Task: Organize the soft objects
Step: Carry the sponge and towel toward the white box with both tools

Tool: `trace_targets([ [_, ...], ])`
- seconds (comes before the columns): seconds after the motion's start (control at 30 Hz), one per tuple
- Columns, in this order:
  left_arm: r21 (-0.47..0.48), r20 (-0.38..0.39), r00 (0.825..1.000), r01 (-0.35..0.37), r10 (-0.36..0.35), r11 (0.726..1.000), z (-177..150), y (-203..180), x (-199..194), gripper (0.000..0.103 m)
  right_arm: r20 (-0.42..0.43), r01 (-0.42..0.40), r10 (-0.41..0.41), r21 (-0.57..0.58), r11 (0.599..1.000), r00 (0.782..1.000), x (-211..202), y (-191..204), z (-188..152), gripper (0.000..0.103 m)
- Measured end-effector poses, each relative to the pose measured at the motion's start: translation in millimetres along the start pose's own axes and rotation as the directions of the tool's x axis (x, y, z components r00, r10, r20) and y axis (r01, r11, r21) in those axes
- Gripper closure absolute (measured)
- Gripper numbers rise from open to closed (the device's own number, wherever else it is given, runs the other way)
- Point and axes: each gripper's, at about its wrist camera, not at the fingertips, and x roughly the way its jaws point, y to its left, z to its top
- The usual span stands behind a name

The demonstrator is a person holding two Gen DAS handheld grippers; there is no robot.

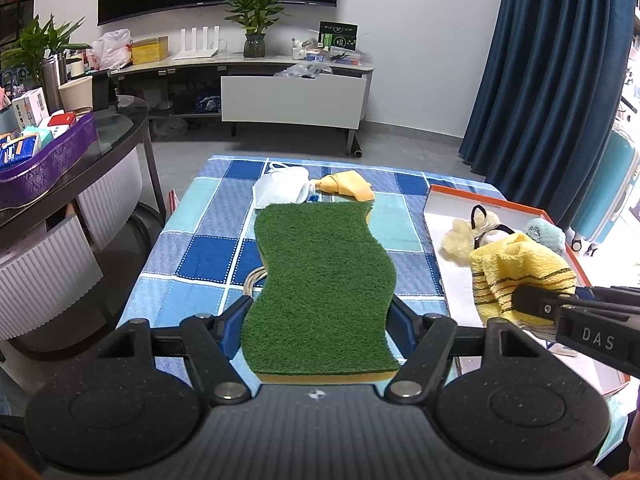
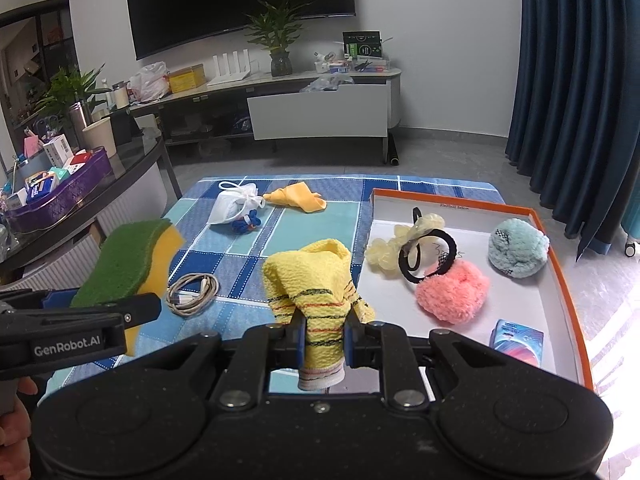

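Note:
My left gripper (image 1: 320, 320) is shut on a wavy green-topped yellow sponge (image 1: 320, 280) and holds it above the blue checked tablecloth (image 1: 208, 240). From the right wrist view the same sponge (image 2: 128, 264) hangs at the left in that gripper (image 2: 132, 312). My right gripper (image 2: 324, 332) is shut on a yellow striped knitted sock (image 2: 312, 276), which stands up between the pads, just left of the orange-rimmed white box (image 2: 460, 204). Inside the box lie a pale yellow scrunchie (image 2: 400, 248), a black hair tie (image 2: 428, 256), a pink puff (image 2: 452, 292) and a light blue puff (image 2: 518, 252).
On the cloth lie a white mask (image 2: 236, 204), an orange cloth (image 2: 298, 198), a small blue item (image 2: 246, 224) and a coiled cable (image 2: 192, 288). A blue packet (image 2: 518, 342) sits in the box. A dark side table with a purple tray (image 2: 60, 200) stands at the left.

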Motion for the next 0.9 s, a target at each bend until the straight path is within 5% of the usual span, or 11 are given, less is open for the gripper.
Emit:
trace_targets([
  [0.9,0.038,0.011,0.999,0.044,-0.044,0.998,-7,-21,-15,0.032,0.038,0.041,-0.042,0.045,0.998,0.998,-31,-22,-7,0.082],
])
